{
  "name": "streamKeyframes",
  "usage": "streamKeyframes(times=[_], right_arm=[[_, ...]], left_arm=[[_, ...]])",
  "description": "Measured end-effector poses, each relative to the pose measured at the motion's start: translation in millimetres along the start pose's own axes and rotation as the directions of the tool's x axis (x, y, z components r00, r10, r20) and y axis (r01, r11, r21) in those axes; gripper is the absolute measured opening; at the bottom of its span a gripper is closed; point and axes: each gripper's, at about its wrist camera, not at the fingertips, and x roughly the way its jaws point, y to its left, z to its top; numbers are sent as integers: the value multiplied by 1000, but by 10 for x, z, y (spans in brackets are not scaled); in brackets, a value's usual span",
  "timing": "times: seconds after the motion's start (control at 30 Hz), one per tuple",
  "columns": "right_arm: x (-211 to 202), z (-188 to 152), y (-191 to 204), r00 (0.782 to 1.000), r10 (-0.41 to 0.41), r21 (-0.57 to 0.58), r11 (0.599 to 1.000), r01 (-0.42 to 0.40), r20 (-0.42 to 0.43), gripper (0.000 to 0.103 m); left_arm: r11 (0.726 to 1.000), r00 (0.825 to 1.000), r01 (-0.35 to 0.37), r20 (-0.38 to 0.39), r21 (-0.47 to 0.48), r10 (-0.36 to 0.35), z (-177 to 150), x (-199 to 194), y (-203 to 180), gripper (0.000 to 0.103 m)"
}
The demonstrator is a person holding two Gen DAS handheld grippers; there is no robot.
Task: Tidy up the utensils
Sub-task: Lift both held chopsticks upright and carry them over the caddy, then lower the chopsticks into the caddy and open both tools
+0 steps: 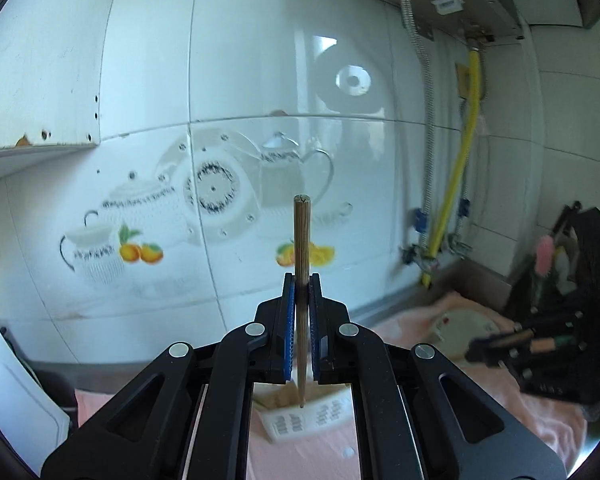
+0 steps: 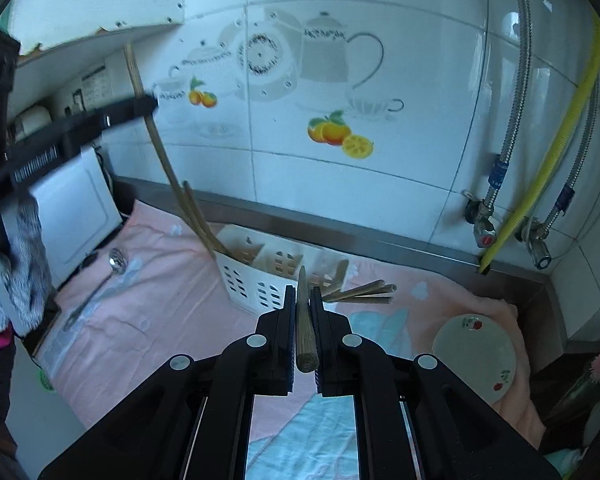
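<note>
Right wrist view: one chopstick (image 2: 305,320) is clamped in the right gripper (image 2: 304,300), tip should be lined over a free caddy (image 2: 260,280) compartment before release.

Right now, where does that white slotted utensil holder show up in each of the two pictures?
Left wrist view: the utensil holder sits bottom centre, partly hidden behind the left claw.
Right wrist view: the holder is mid-picture on the pink cloth.
Shared landmark: the yellow hose on the wall.

Blurred right tool (image 1: 496,346), holder's (image 1: 300,420) base hidden
</note>
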Motion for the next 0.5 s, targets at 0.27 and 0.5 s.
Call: streamKeyframes(times=[0.27,0.5], right_arm=[[264,67,-50,997,-23,-23,999,22,-75,7],[467,131,-133,991,-19,-17,1000,17,-135,7]], left_arm=[[999,999,-25,-28,-48,23,-135,408,157,5],[997,996,-27,-85,-71,21,-357,655,221,5]])
